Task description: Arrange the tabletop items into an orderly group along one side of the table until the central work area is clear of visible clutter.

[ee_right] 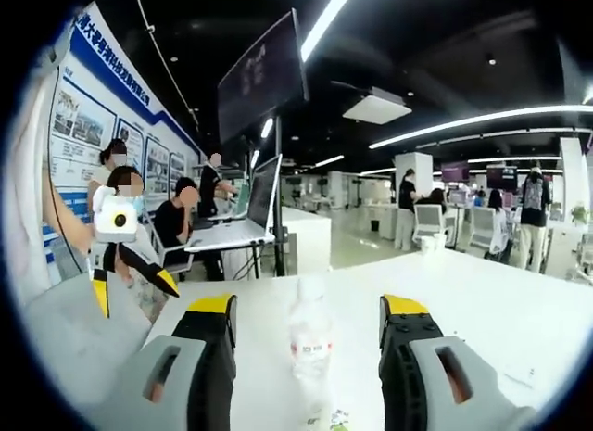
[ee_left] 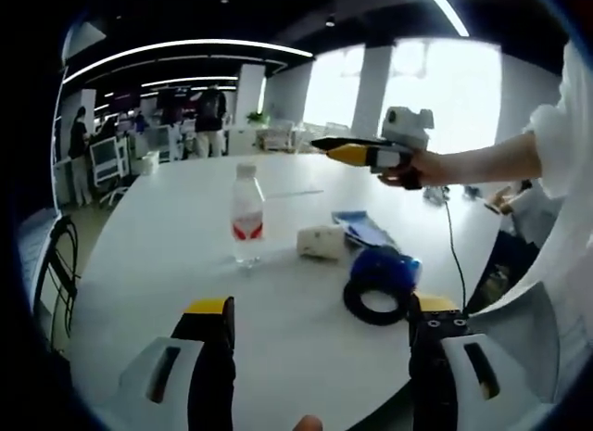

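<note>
Left gripper view is looking along its own open jaws, which are rising from the bottom of the frame with nothing between them, so the left gripper (ee_left: 320,343) is hovering above the near edge of the white table (ee_left: 167,255); a clear water bottle (ee_left: 246,213) with a red label is standing upright left of centre; just right of it a small white box (ee_left: 321,242) is lying beside a blue packet (ee_left: 364,229); lower right, a blue item is resting on a black ring (ee_left: 375,297) close to the right-hand jaw; the items are sitting loosely across the middle, so the clearing looks barely begun; in the upper right a hand (ee_left: 417,165) is holding the right gripper (ee_left: 357,153) in the air above the table, its jaws appearing close together, gripping nothing.

Right gripper view is showing its own jaws parted and empty, framing the bottle (ee_right: 311,348) between them, probably lining up a grasp; at the left edge the other gripper (ee_right: 130,269) is showing; behind, an open office with monitors, wall posters, ceiling light strips and several people is stretching away.
</note>
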